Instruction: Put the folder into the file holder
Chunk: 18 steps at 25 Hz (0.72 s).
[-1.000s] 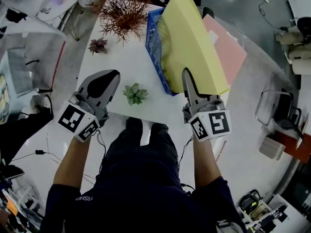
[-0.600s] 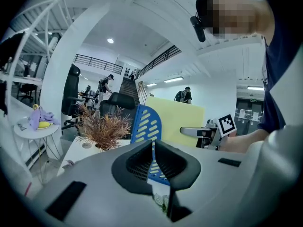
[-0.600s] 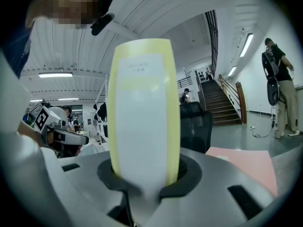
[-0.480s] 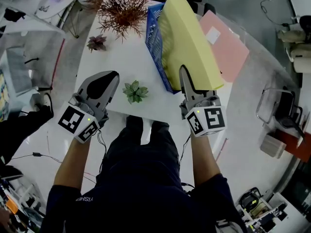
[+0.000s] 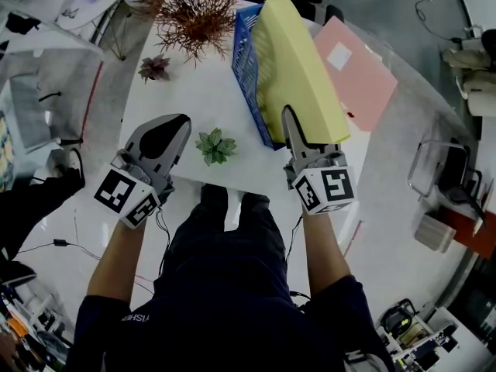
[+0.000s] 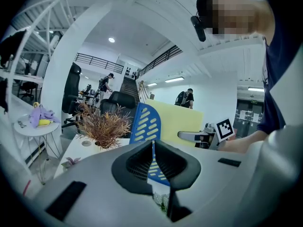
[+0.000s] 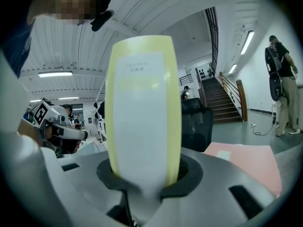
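A thick yellow folder (image 5: 298,68) stands upright, leaning against the right side of the blue slotted file holder (image 5: 246,60) on the white table (image 5: 194,91). My right gripper (image 5: 291,130) grips the folder's near lower edge. In the right gripper view the folder's spine (image 7: 142,112) fills the space between the jaws, which are opening slightly while the pads still touch it. My left gripper (image 5: 167,130) hovers over the table's near left edge, shut and empty. The left gripper view shows the holder (image 6: 146,122) just ahead.
A pink folder (image 5: 360,72) lies flat on the table to the right of the holder. A small green succulent (image 5: 215,147) sits between my grippers. A dried brown plant (image 5: 198,18) and a small purple plant (image 5: 153,68) stand at the far left.
My right gripper and the yellow folder have shifted a little forward and left, closer against the holder. The left gripper has stayed put.
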Available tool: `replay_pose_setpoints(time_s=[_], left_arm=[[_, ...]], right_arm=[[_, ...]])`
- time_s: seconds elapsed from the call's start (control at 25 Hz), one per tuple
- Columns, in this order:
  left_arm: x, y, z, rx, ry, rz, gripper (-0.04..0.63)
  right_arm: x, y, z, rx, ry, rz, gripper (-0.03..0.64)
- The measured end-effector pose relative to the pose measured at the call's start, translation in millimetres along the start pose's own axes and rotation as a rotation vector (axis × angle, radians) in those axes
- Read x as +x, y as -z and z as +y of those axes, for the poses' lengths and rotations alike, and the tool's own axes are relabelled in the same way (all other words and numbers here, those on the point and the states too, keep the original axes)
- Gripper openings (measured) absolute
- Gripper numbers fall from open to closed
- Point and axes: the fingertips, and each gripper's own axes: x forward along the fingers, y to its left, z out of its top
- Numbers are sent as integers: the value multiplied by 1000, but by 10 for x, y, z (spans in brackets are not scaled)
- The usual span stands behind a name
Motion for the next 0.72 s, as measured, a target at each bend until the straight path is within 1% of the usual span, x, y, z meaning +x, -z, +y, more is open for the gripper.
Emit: replay_pose_setpoints(time_s=[0.32, 0.52, 0.72], left_arm=[[8, -64, -97, 5, 10, -18, 43], [-12, -121, -190, 15, 13, -29, 43], [-40, -190, -285, 31, 15, -40, 43]], right_arm=[[-17, 37, 21, -6, -3, 18, 173], [-31, 58, 57, -18, -9, 45, 179], [-76, 52, 71, -7, -18, 59, 227]])
